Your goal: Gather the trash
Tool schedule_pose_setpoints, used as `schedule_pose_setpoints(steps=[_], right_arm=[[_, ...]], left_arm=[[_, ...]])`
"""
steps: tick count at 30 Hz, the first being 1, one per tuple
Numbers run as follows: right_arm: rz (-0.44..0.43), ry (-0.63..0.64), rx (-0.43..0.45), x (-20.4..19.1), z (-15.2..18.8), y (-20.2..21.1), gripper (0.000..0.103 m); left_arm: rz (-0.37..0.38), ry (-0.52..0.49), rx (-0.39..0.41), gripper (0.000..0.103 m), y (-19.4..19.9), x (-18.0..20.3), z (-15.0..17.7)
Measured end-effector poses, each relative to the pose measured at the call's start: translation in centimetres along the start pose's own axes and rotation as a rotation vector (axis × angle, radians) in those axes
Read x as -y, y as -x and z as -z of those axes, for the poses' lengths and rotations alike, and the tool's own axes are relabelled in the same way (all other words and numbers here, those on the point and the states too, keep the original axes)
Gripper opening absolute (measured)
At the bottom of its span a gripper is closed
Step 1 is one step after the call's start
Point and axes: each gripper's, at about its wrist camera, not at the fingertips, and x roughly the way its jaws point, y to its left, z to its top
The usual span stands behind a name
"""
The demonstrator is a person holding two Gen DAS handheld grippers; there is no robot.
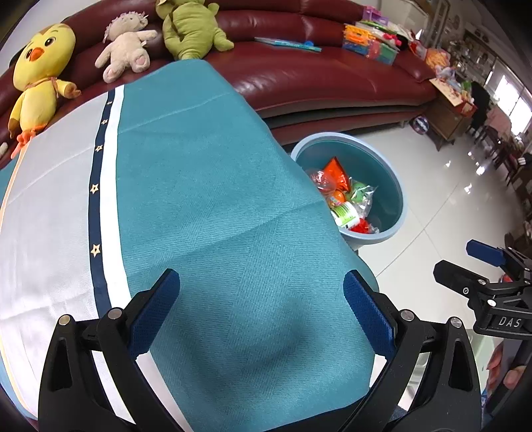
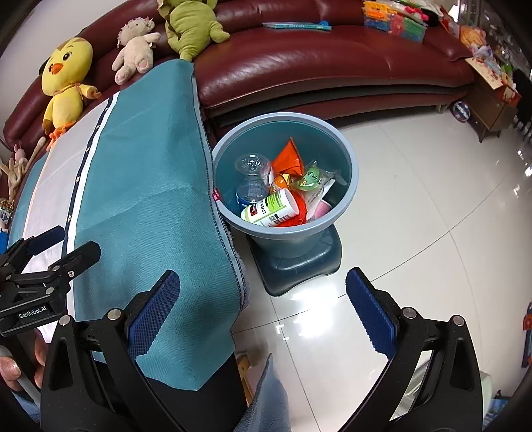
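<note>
A blue trash bin (image 2: 349, 186) stands on the floor right of the table; it also shows in the left wrist view (image 1: 392, 186). It holds an orange wrapper (image 2: 288, 159), a clear plastic bottle (image 2: 251, 176), a white and green pill bottle (image 2: 271, 208) and a green packet (image 2: 311, 181). My left gripper (image 1: 261, 312) is open and empty over the teal tablecloth (image 1: 206, 186). My right gripper (image 2: 262, 310) is open and empty, near the table's right edge, in front of the bin.
A dark red sofa (image 2: 316, 66) runs behind the table with a yellow chick plush (image 2: 66, 79), a beige plush (image 2: 134, 50) and a green plush (image 2: 189, 26). Toys (image 2: 395, 20) lie at its right end. White tiled floor (image 2: 432, 216) spreads right.
</note>
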Motion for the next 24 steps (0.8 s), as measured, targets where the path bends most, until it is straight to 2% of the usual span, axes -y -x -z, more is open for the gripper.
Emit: schedule_pose_setpoints(steps=[24], right_arm=[[0.006, -0.003, -0.018, 0.1, -0.3, -1.3, 0.096]], left_arm=[[-0.041, 0.034, -0.02, 0.099, -1.0, -1.3, 0.4]])
